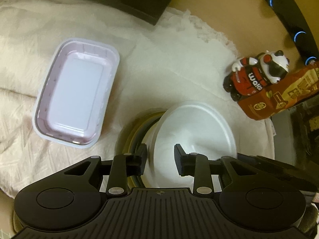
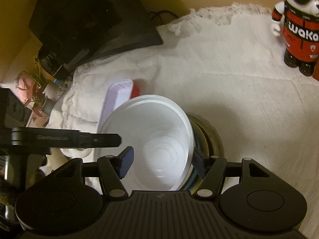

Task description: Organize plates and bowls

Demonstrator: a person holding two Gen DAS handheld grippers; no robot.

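A white bowl [image 1: 191, 131] [image 2: 151, 143] sits tilted in a dark, yellow-rimmed bowl [image 1: 135, 131] [image 2: 207, 137] on the white cloth. My left gripper [image 1: 160, 159] is open, its fingers either side of the white bowl's left rim, not touching it. My right gripper [image 2: 162, 163] is open, one finger inside the white bowl and one outside its right rim. A pink-and-white rectangular tray [image 1: 76, 91] [image 2: 117, 97] lies empty to the left. The left gripper's finger also shows in the right wrist view [image 2: 79, 139].
A panda figure [image 1: 257, 75] [image 2: 297, 25] stands by a red-brown box [image 1: 279, 97] on the right. A black laptop-like object [image 2: 89, 20] lies at the back. A red item [image 2: 136, 90] peeks out behind the tray. Flowers and clutter [image 2: 33, 91] are at the left.
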